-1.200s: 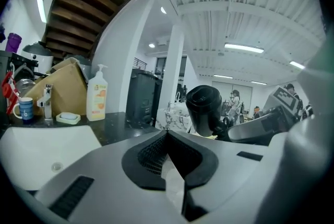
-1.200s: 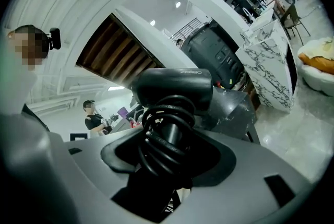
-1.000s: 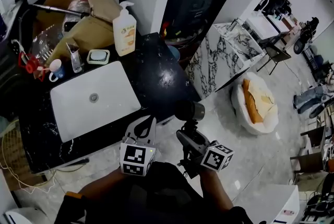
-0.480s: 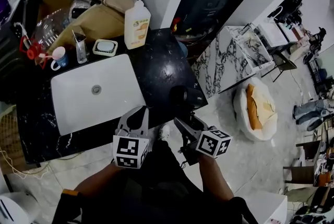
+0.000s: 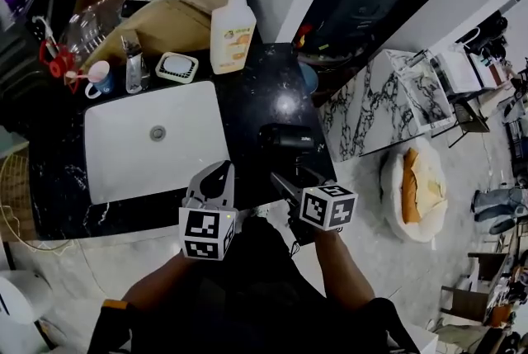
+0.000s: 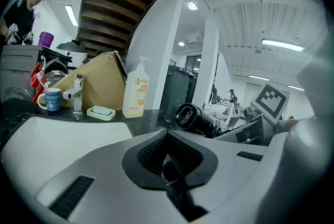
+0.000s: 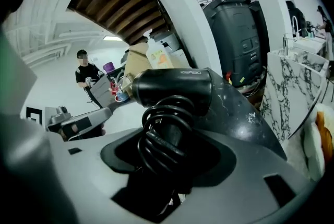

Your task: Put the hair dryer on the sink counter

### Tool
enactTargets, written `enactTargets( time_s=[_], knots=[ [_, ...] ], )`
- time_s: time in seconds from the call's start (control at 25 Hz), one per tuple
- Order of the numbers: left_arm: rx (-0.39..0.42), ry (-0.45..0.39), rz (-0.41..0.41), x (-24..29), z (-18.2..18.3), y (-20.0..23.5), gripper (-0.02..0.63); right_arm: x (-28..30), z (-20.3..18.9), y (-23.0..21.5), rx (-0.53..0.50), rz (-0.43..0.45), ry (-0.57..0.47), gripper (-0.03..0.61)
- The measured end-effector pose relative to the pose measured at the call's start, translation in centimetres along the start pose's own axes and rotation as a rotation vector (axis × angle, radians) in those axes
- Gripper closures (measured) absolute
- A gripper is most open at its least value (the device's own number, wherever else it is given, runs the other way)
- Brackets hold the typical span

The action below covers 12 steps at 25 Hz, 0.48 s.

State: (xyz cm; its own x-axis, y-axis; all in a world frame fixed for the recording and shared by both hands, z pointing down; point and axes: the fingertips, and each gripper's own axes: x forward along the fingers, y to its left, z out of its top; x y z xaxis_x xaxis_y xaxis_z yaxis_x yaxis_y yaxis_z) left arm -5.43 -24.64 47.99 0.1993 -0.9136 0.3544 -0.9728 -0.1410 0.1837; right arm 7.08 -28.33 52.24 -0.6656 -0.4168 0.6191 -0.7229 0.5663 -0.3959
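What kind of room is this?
Probably a wash corner set up inside a big open workroom: a white sink, a tap and a soap bottle sit on a black counter, with a cardboard box behind.

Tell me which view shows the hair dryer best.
Right gripper view: the hair dryer looms large, cord wound round its handle between the jaws. Head view shows it small and dark; left gripper view, only its round end.
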Motion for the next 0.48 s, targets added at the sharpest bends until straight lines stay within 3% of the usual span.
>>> enactTargets(
  time_s=[0.48],
  knots=[
    [-0.02,0.017,0.078,2.0,-0.2,1.3,0.604,5.6,-0.5,-2.3,-0.146,-0.075,0.157,0.301]
  ],
)
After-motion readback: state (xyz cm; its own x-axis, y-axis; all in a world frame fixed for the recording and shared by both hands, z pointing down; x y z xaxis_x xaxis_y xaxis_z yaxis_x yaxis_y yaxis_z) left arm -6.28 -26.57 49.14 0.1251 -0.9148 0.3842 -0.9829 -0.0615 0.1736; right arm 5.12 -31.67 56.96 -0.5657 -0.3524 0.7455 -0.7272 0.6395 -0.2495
